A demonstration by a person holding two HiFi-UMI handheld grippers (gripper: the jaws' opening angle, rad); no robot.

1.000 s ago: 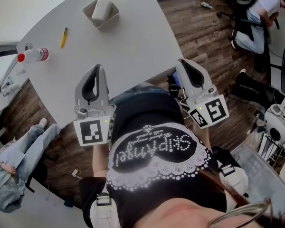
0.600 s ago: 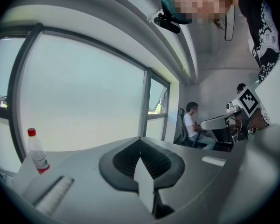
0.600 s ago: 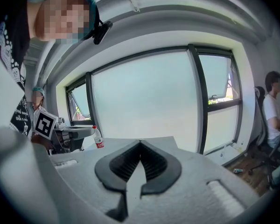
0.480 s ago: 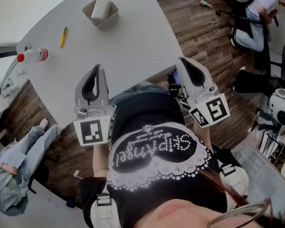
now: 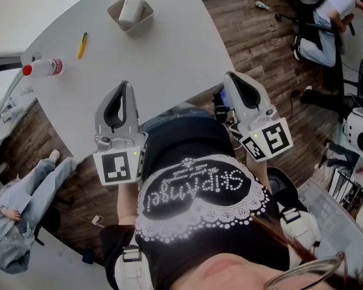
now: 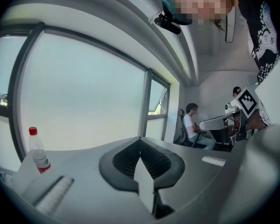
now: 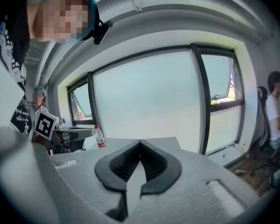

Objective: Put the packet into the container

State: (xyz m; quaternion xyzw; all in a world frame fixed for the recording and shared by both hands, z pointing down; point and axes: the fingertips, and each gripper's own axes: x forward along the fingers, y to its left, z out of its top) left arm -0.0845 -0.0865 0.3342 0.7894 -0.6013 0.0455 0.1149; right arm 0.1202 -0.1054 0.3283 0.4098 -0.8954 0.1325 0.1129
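Note:
A white packet (image 5: 131,10) lies inside the beige container (image 5: 114,9) at the far end of the grey table (image 5: 163,59). My left gripper (image 5: 123,85) is held near the table's near edge, close to the person's body, with its jaws shut and nothing between them. My right gripper (image 5: 229,76) hovers just off the table's right edge, also shut and empty. In the left gripper view the left gripper (image 6: 140,140) has its ribbed pads pressed together. The right gripper view shows the right gripper (image 7: 140,143) in the same state. Both grippers are far from the container.
A yellow pen (image 5: 81,45) and a water bottle (image 5: 43,69) with a red cap lie on the table's left part. A person sits on a chair (image 5: 327,17) at the far right, another person's legs (image 5: 24,192) show at the left. Equipment stands at the right edge (image 5: 357,132).
Both grippers stay where they were, shut. The head view has shifted only slightly.

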